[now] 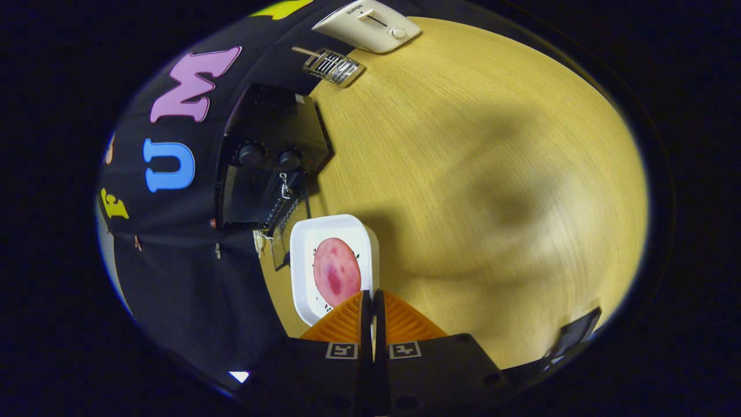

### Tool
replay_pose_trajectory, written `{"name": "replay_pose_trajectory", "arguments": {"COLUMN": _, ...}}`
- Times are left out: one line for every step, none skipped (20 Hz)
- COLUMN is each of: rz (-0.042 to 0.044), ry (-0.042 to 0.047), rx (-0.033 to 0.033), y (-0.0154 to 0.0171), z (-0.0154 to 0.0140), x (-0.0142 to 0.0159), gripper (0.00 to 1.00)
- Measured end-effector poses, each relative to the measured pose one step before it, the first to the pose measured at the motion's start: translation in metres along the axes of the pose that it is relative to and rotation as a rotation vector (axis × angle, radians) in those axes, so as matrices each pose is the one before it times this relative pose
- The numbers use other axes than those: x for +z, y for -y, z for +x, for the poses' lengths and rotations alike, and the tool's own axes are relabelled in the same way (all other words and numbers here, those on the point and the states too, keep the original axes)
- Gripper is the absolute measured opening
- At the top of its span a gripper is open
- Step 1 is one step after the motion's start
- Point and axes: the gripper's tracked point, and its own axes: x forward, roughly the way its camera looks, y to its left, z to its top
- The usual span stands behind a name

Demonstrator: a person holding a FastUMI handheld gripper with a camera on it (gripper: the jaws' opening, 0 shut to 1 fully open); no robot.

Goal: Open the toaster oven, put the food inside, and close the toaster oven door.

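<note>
A white square plate point(307, 278) carries a round pink slice of food point(337, 271). My gripper point(372, 298) is shut, and its orange fingers point(347, 321) pinch the plate's near rim. The plate casts a shadow on the wooden table point(474, 174), so it seems to be held above it. Just beyond the plate stands the black toaster oven point(272, 121), with two knobs point(252, 154) and a small chain point(283, 191) hanging at its front. Its dark front opening point(249, 197) faces the plate. I cannot tell how the door stands.
A white pop-up toaster point(370, 23) and a small metal rack point(333, 66) sit on the table beyond the oven. A flat black object point(573, 336) lies near the table's edge beside the fingers. A broad stretch of bare wood spreads to the side of the plate.
</note>
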Motion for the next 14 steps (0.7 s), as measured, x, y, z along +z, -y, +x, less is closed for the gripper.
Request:
{"name": "replay_pose_trajectory", "arguments": {"rz": 0.04229, "ry": 0.01732, "rx": 0.01616, "y": -0.01148, "z": 0.00359, "x": -0.00542, "gripper": 0.05}}
{"name": "replay_pose_trajectory", "arguments": {"rz": 0.04032, "ry": 0.01702, "rx": 0.01483, "y": -0.013, "z": 0.00555, "x": -0.00608, "gripper": 0.05}}
{"name": "replay_pose_trajectory", "arguments": {"rz": 0.03666, "ry": 0.01396, "rx": 0.01644, "y": -0.013, "z": 0.00752, "x": -0.00706, "gripper": 0.05}}
{"name": "replay_pose_trajectory", "arguments": {"rz": 0.03129, "ry": 0.01556, "rx": 0.01206, "y": -0.01261, "z": 0.00808, "x": -0.00631, "gripper": 0.05}}
{"name": "replay_pose_trajectory", "arguments": {"rz": 0.02804, "ry": 0.01921, "rx": 0.01496, "y": -0.01271, "z": 0.00847, "x": -0.00707, "gripper": 0.05}}
{"name": "replay_pose_trajectory", "arguments": {"rz": 0.02605, "ry": 0.02234, "rx": 0.01239, "y": -0.01172, "z": 0.00754, "x": -0.00633, "gripper": 0.05}}
{"name": "replay_pose_trajectory", "arguments": {"rz": 0.02848, "ry": 0.02387, "rx": 0.00917, "y": -0.01017, "z": 0.00922, "x": -0.00602, "gripper": 0.05}}
{"name": "replay_pose_trajectory", "arguments": {"rz": 0.03108, "ry": 0.02366, "rx": 0.00636, "y": -0.00908, "z": 0.00898, "x": -0.00541, "gripper": 0.05}}
{"name": "replay_pose_trajectory", "arguments": {"rz": 0.03165, "ry": 0.02472, "rx": -0.00329, "y": -0.00642, "z": 0.0108, "x": -0.00562, "gripper": 0.05}}
{"name": "replay_pose_trajectory", "arguments": {"rz": 0.03125, "ry": 0.02507, "rx": 0.00102, "y": -0.00913, "z": 0.01049, "x": -0.00473, "gripper": 0.05}}
{"name": "replay_pose_trajectory", "arguments": {"rz": 0.02903, "ry": 0.02672, "rx": 0.00296, "y": -0.00904, "z": 0.00919, "x": -0.00448, "gripper": 0.05}}
{"name": "replay_pose_trajectory", "arguments": {"rz": 0.02466, "ry": 0.03101, "rx": 0.00439, "y": -0.00916, "z": 0.00864, "x": -0.00269, "gripper": 0.05}}
{"name": "replay_pose_trajectory", "arguments": {"rz": 0.0197, "ry": 0.03195, "rx": 0.00621, "y": -0.01091, "z": 0.0093, "x": -0.00156, "gripper": 0.05}}
{"name": "replay_pose_trajectory", "arguments": {"rz": 0.01872, "ry": 0.03373, "rx": 0.0114, "y": -0.01001, "z": 0.01042, "x": -0.00072, "gripper": 0.05}}
